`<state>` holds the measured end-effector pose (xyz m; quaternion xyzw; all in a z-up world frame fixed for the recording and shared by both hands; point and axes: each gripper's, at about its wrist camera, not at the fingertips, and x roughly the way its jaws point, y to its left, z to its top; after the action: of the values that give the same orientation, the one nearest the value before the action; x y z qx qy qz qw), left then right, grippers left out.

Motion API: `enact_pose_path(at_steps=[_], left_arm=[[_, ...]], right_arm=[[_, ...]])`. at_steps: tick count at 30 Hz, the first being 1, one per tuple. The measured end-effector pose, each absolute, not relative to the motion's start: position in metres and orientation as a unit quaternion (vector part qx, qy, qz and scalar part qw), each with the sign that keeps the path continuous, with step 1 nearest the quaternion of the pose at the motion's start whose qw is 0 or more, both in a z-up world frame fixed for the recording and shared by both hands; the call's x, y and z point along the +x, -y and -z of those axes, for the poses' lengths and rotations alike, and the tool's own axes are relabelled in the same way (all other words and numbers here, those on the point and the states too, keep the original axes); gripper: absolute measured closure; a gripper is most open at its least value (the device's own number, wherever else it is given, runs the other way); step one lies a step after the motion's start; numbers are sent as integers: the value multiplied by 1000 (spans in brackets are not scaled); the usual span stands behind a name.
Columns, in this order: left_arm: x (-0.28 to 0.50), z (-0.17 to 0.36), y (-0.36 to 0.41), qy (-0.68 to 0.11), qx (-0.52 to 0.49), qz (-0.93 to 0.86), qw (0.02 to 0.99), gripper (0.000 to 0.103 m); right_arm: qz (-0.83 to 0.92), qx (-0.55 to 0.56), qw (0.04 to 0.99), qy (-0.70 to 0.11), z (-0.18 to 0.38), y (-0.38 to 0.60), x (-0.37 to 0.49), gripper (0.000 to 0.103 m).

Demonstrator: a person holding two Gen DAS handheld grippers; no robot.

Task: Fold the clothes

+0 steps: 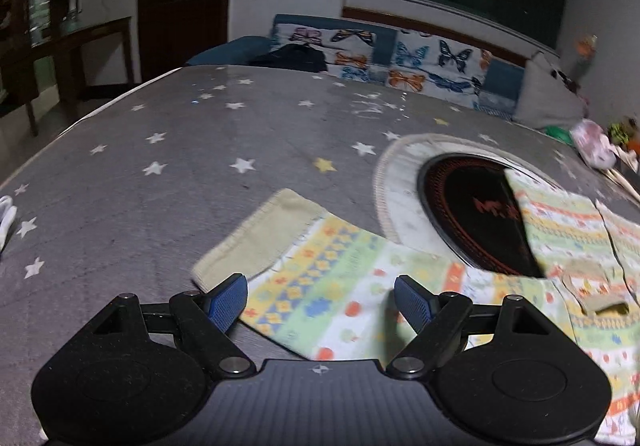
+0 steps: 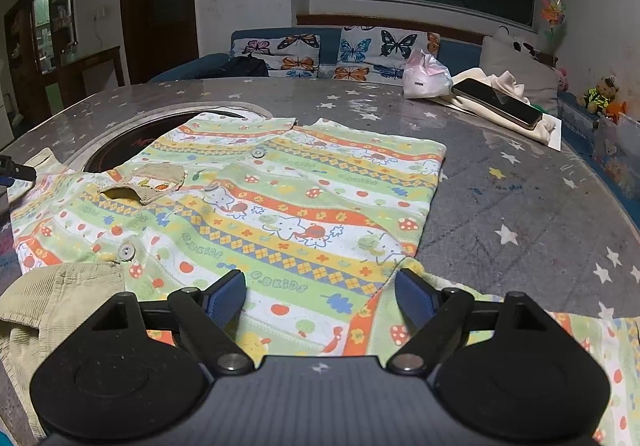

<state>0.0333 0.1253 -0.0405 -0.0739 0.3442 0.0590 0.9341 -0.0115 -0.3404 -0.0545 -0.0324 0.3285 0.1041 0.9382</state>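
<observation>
Now hovering wide open: left claw (image 1: 320,296) above sleeve (image 1: 304,286) of patterned shirt (image 2: 280,202); right claw (image 2: 320,296) gaping over its near hem, gripping nothing, on starry desk (image 2: 520,206).

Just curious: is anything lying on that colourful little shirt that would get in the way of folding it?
Nothing visible does. The shirt lies flat and bare; the phone and pink bag sit apart, farther back on the table.

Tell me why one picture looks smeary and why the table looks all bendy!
Left wrist view: the patterned shirt and star tablecloth are smeared by motion blur. Right wrist view: sharp, with the ceiling light glaring off the tablecloth. Both views: the fisheye lens bends the table edge into a curve.
</observation>
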Motion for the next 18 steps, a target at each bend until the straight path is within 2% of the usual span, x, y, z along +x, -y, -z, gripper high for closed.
enact_pose_path(at_steps=[11, 18], left_arm=[[37, 41, -114, -353, -42, -80, 931, 23], [27, 23, -100, -342, -53, -62, 936, 18]], right_arm=[[-102, -27, 938, -331, 60, 344, -10, 0], [-105, -32, 937, -332, 61, 342, -10, 0]])
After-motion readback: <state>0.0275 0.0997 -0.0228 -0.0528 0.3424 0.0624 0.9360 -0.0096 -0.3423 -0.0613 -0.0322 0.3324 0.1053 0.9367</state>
